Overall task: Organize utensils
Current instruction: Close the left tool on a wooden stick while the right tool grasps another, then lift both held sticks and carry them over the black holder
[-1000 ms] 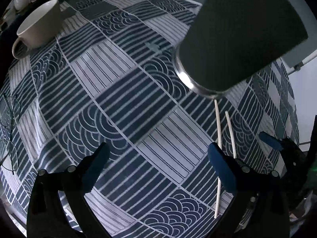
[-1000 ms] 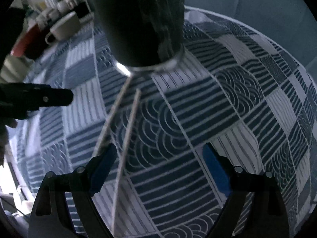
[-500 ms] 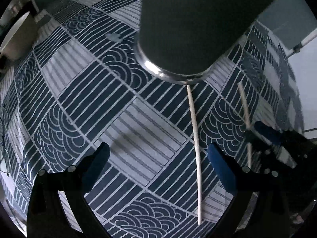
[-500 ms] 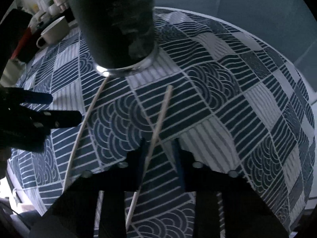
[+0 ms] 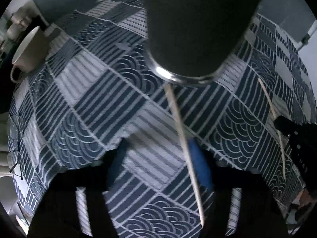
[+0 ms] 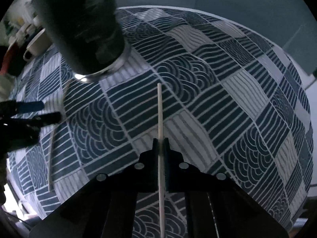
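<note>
While right claw (image 6: 160,144) pinches one chopstick (image 6: 159,107), another chopstick (image 5: 183,136) between half-open left claw (image 5: 158,154).

Matt dark tumbler (image 6: 83,29) with shiny metal base rim, pale wooden chopstick (image 6: 160,123), patterned woven tablecloth (image 6: 227,99)

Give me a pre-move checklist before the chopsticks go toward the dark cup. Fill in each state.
1. Right tool clamped on a chopstick: ok, the stick runs straight between the closed fingers.
2. Left tool gripping the second chopstick: not ok, fingers are apart and blurred, with the stick lying between them near the blue pad.
3. Second chopstick clear of the dark cup: cannot tell, its far end sits right at the cup's metal base rim.
4. Cup mouth reachable: cannot tell, the opening is out of frame.
5. The two tools apart from each other: ok, the right tool sits off to the side.
</note>
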A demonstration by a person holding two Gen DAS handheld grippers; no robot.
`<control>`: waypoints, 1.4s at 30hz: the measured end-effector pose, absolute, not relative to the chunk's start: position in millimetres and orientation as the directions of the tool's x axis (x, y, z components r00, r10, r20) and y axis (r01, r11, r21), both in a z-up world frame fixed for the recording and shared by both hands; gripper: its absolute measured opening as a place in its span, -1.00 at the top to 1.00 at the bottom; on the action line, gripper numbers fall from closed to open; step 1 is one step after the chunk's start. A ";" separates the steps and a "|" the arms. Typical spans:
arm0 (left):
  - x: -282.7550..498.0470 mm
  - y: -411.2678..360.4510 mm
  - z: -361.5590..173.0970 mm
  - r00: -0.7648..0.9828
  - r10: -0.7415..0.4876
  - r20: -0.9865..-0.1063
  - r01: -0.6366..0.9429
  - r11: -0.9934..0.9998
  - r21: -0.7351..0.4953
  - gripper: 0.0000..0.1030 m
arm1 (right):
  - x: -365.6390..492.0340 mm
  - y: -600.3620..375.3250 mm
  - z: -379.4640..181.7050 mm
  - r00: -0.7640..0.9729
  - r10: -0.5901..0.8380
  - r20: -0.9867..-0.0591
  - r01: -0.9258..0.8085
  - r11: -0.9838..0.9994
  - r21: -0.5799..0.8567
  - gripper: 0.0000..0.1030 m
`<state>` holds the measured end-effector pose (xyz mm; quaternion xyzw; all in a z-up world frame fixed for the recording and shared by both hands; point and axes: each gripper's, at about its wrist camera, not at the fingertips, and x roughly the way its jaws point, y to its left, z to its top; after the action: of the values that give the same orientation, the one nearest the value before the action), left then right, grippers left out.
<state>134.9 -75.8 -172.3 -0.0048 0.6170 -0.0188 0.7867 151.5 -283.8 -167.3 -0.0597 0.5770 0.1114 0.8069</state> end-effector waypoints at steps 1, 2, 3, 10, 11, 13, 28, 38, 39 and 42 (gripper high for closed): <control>133.7 -68.7 -171.1 0.240 -0.037 -0.970 0.009 0.999 -0.036 0.32 | 153.4 -288.3 -167.2 0.304 0.117 -0.945 -0.232 0.972 0.045 0.91; 131.9 -62.6 -170.5 0.238 -0.038 -0.970 -0.005 0.999 -0.040 0.72 | 153.8 -291.8 -167.3 0.303 0.119 -0.946 -0.217 0.975 0.053 0.91; 131.6 -51.4 -171.0 0.226 -0.055 -0.973 -0.037 0.997 -0.065 0.88 | 155.6 -297.6 -167.4 0.302 0.123 -0.945 -0.195 0.979 0.065 0.91; 113.1 -21.3 -172.0 0.257 -0.083 -0.963 -0.122 0.986 -0.117 0.91 | 166.8 -324.9 -161.1 0.309 0.188 -0.932 -0.107 0.981 0.162 0.91; 111.1 -19.5 -172.0 0.254 -0.088 -0.963 -0.126 0.984 -0.124 0.91 | 168.9 -327.7 -157.6 0.318 0.197 -0.927 -0.102 0.980 0.173 0.91; 107.5 -12.8 -169.1 0.257 -0.092 -0.962 -0.131 0.983 -0.129 0.91 | 173.8 -331.7 -148.8 0.340 0.207 -0.917 -0.097 0.978 0.185 0.91; 164.3 28.4 -34.0 0.526 -0.132 -0.840 -0.161 0.955 -0.251 0.91 | 222.3 -309.6 -28.5 0.569 0.342 -0.748 -0.199 0.940 0.278 0.91; 213.7 16.6 34.4 0.664 -0.171 -0.728 -0.075 0.953 -0.292 0.91 | 256.8 -272.1 28.5 0.634 0.422 -0.648 -0.291 0.906 0.306 0.91; 217.0 13.4 39.8 0.672 -0.182 -0.718 -0.061 0.952 -0.299 0.91 | 260.0 -265.6 33.1 0.637 0.438 -0.635 -0.310 0.899 0.309 0.91; 225.2 1.6 52.8 0.692 -0.212 -0.690 -0.017 0.951 -0.310 0.91 | 263.5 -249.3 42.1 0.643 0.478 -0.598 -0.354 0.879 0.321 0.91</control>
<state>225.2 1.6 52.8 -0.1477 0.3890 -0.0536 0.9077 263.5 -249.3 42.1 0.0876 0.3540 0.2303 0.9022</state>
